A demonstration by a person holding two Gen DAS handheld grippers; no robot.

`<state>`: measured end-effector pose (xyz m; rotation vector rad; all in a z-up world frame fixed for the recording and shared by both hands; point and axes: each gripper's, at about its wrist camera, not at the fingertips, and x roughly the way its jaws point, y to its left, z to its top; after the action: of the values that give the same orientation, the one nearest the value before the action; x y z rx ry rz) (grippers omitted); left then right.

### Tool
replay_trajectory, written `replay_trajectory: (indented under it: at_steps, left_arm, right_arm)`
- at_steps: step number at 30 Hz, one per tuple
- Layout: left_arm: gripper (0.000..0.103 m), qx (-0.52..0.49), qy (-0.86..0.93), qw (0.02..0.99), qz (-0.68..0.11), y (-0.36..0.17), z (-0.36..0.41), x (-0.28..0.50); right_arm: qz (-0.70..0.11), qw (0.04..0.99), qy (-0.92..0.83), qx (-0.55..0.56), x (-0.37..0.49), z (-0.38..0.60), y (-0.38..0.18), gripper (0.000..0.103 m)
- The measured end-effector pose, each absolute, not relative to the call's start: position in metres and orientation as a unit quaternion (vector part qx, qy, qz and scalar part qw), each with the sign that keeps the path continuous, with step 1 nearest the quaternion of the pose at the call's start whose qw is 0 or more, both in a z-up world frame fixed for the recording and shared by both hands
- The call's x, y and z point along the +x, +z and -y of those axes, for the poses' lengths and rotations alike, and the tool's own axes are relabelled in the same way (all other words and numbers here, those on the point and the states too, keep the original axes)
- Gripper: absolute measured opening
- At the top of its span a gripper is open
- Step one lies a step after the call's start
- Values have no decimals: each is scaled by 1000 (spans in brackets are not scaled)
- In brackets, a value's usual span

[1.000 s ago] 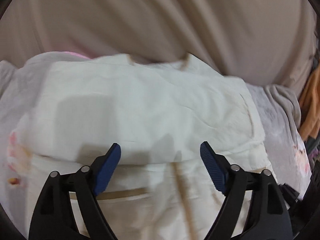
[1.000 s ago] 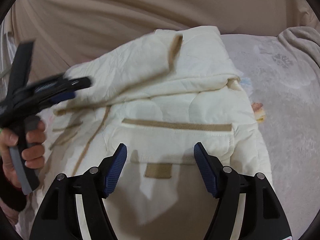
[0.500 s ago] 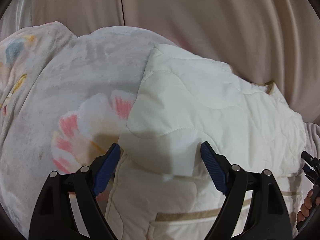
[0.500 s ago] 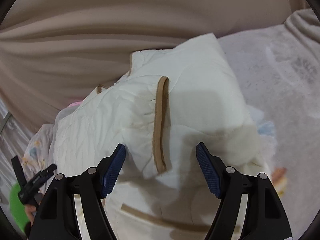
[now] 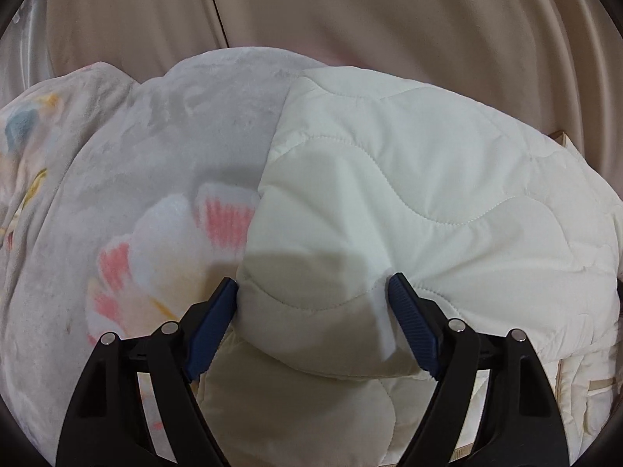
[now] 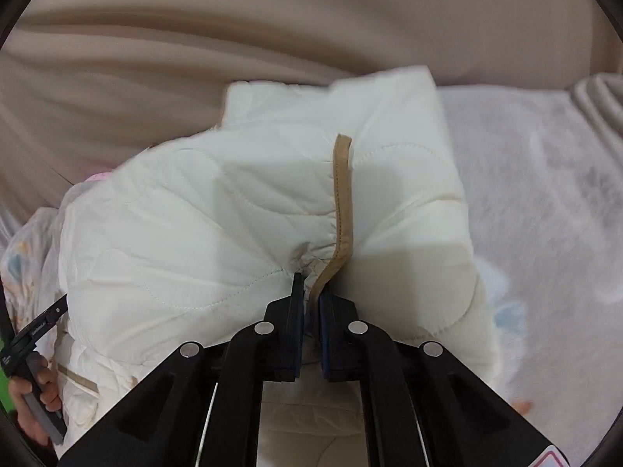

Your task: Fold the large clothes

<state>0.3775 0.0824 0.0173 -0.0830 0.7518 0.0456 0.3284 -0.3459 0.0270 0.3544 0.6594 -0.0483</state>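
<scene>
A cream quilted jacket (image 5: 409, 179) with tan trim lies folded on a bed. In the left wrist view my left gripper (image 5: 313, 303) is open, its blue pads either side of a folded edge of the jacket, touching or nearly touching the cloth. In the right wrist view my right gripper (image 6: 310, 292) is shut on the jacket (image 6: 218, 210) at the tan trim strip (image 6: 342, 198), which runs up from between the pads. The left hand and its gripper handle (image 6: 35, 354) show at the far left edge of that view.
A grey fleece blanket with pink and white flower print (image 5: 155, 179) covers the bed under the jacket; it also shows in the right wrist view (image 6: 545, 202). A beige curtain or sheet (image 5: 389, 11) hangs behind.
The right gripper has closed on the jacket's tan-trimmed edge; it was open before. The left gripper swung to the jacket's left folded edge and moved in until the cloth sits between its pads.
</scene>
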Motion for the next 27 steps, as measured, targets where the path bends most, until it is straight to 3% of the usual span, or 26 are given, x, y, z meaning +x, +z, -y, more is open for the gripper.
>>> replay_trajectory:
  at_steps: [7, 15, 19, 23, 27]
  left_arm:
    - [80, -44, 25, 930, -364, 11, -84, 378]
    - [81, -38, 30, 931, -361, 11, -82, 377]
    - [84, -48, 27, 930, -364, 9, -85, 377]
    - [84, -55, 26, 928, -367, 6, -86, 378]
    - [84, -49, 30, 929, -365, 6, -84, 377]
  right_arm:
    - [-203, 962, -33, 178, 286, 333, 82, 8]
    - [-182, 972, -43, 145, 287, 312, 98, 13]
    - [-156, 964, -134, 167, 270, 333, 110, 13]
    - [-176, 961, -105, 184, 265, 343, 113, 14]
    - [-263, 957, 33, 119, 298, 294, 99, 14]
